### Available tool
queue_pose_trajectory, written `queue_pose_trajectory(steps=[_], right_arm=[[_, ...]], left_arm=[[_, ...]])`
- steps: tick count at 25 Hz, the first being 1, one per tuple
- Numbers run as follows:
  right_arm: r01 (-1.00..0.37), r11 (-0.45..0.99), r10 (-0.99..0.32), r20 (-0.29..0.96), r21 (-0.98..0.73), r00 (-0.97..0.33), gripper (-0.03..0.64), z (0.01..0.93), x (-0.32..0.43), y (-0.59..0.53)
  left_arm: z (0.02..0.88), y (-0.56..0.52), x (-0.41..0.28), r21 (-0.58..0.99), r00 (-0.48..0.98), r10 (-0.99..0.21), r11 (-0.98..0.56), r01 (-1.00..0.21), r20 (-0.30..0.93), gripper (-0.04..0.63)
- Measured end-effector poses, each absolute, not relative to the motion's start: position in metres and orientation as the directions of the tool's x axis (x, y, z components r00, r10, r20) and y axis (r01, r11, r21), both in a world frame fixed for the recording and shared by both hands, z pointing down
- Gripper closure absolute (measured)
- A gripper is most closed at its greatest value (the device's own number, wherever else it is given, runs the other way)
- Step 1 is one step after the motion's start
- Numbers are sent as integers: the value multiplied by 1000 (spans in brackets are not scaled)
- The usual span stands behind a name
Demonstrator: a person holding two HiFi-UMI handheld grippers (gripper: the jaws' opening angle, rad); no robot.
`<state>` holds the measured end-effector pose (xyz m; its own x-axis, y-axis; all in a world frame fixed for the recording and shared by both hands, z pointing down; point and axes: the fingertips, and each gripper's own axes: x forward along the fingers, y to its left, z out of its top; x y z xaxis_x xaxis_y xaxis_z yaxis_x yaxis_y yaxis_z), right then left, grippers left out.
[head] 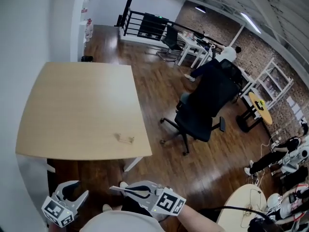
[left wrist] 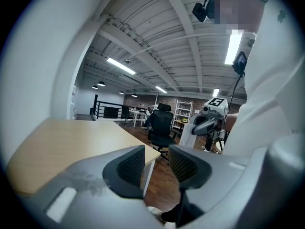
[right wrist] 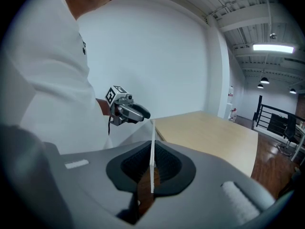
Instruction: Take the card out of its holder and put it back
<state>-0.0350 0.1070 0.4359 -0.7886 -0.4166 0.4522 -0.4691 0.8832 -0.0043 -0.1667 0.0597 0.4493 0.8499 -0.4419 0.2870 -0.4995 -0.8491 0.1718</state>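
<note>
My right gripper (right wrist: pixel 152 168) is shut on a thin white card (right wrist: pixel 152 142), seen edge-on and upright between the pads. From the left gripper view the card (left wrist: pixel 198 128) hangs flat below the right gripper (left wrist: pixel 212 116). My left gripper (left wrist: pixel 156 168) is open, nothing between its jaws. In the head view both grippers sit low by my body, the left (head: pixel 65 202) and the right (head: pixel 140 193), off the table. A small clear object (head: pixel 126 139), possibly the holder, lies near the table's front right corner.
The light wooden table (head: pixel 77 110) stands ahead of me. A black office chair (head: pixel 205 105) stands on the wooden floor to its right. Desks, shelves and people are farther back. A round table (head: pixel 241 204) is at the lower right.
</note>
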Motion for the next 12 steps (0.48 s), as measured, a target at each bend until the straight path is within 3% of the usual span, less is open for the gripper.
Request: queue_pose_trajectory(steps=[12], right_arm=[[-478,879,-430,451,9,-782,595,433,37,4]], left_arm=[[433,19,-133,183,831,-490,-820,-542,265,434]])
